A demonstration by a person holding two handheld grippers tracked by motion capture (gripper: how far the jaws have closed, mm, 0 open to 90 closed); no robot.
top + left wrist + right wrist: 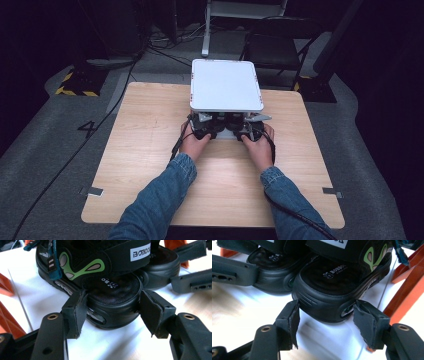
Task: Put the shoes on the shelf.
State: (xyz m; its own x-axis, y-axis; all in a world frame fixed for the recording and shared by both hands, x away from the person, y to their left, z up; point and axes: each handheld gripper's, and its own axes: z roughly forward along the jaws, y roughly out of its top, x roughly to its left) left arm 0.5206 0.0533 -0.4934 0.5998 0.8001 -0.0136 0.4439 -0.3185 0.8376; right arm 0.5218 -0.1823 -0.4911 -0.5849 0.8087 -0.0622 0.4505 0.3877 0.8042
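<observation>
From the high view, a white rack (226, 85) with a flat top shelf stands at the far edge of the wooden desk (150, 150), and both of the person's hands reach under its near side; the left gripper (202, 131) and the right gripper (248, 134) sit side by side there, their tips hidden beneath the shelf, so the jaws cannot be read from above. The gripper views show what the shelf hides: a pair of black sandals with green markings stands on a white lower shelf between orange supports. In the left gripper view, the left sandal (112, 293) has its heel between the spread jaws, the left pad touching or almost touching the heel and the right pad just beside it, not clamped. In the right gripper view, the right sandal (332, 290) presents its heel just beyond the parted jaws, which flank it without pressing on it.
</observation>
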